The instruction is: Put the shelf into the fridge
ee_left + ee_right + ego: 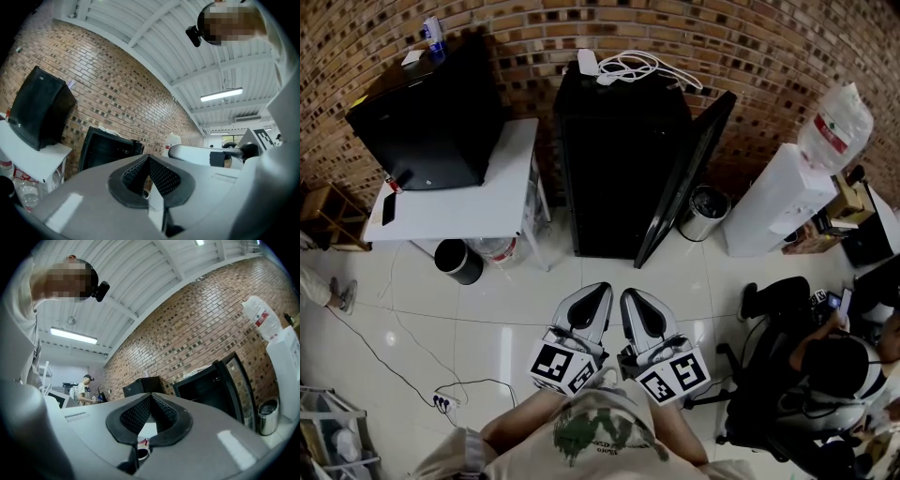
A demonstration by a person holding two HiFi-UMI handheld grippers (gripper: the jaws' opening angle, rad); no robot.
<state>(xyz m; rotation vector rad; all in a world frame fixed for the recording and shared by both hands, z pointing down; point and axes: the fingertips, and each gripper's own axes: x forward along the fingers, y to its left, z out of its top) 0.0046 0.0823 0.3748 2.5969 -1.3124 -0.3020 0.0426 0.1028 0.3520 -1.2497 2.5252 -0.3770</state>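
Note:
The black fridge (pixel 623 159) stands against the brick wall with its door (pixel 689 178) swung open to the right, its inside dark. I see no shelf in any view. My left gripper (pixel 602 291) and right gripper (pixel 628 295) are held side by side close to my chest, pointing at the fridge from about a step away. Both are shut with nothing between the jaws. The left gripper view has its shut tips (pixel 149 159) before the open fridge (pixel 105 147). From the right gripper view, the shut tips (pixel 151 398) sit left of the fridge (pixel 211 387) and its door (pixel 239 385).
A white table (pixel 450 211) with a black box (pixel 427 117) stands left of the fridge, a black bin (pixel 457 261) beneath it. A steel bin (pixel 705 211) and a water dispenser (pixel 778 197) are on the right. A person sits on a chair (pixel 825 361). Cables (pixel 441 398) lie on the floor.

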